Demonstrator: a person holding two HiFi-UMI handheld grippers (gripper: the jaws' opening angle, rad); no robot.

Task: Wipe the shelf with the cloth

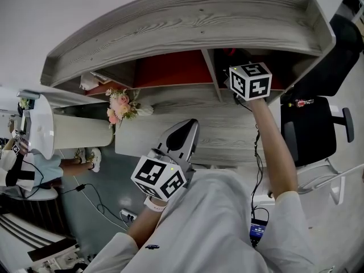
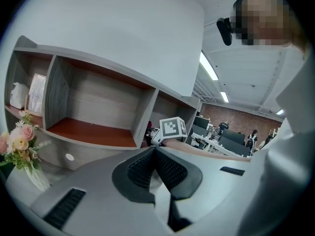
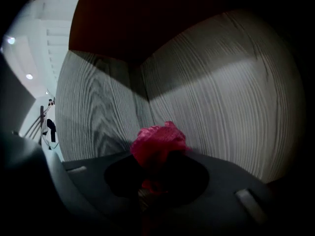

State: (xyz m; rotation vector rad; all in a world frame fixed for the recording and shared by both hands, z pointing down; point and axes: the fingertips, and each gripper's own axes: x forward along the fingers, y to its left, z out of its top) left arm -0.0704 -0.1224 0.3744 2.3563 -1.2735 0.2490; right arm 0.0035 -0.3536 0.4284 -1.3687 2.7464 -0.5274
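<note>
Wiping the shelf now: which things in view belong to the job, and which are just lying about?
Job: shelf; pink cloth; right hand-held gripper, shut on the cloth inside the shelf's right compartment.
Lying about: flowers; office chair; left hand-held gripper, shut and empty.

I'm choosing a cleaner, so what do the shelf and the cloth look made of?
The shelf: grey wood-grain board, matte, probably laminate given the even streaked grain; compartment floors look smooth red-orange. The cloth: soft crumpled pink-red fabric, maybe microfibre; weave unclear.
</note>
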